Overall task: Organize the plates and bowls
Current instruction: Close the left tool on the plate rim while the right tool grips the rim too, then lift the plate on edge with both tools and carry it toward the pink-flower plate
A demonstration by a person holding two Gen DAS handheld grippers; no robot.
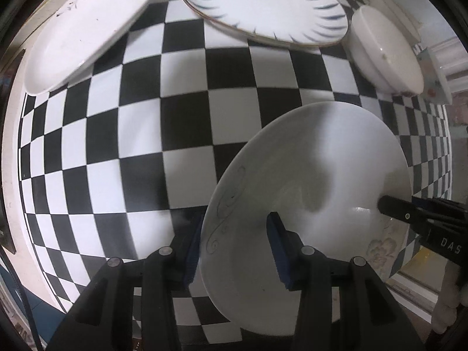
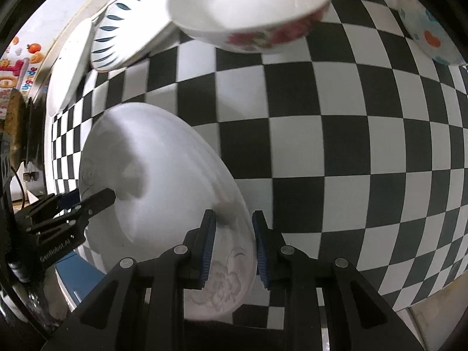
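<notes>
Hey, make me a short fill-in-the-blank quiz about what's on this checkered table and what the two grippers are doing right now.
1. Both grippers, left and right, straddle the rim of the same white ______.
2. The tablecloth has a black-and-white ______ pattern.
3. The far plate is ringed with ______ leaf-shaped marks.
4. The bowl carries a ______ print on its outside.

Missing words: plate; checkered; blue; floral

A home dining spot: a checkered-cloth table set with plates, a floral bowl, and cartoon wall stickers.
</notes>
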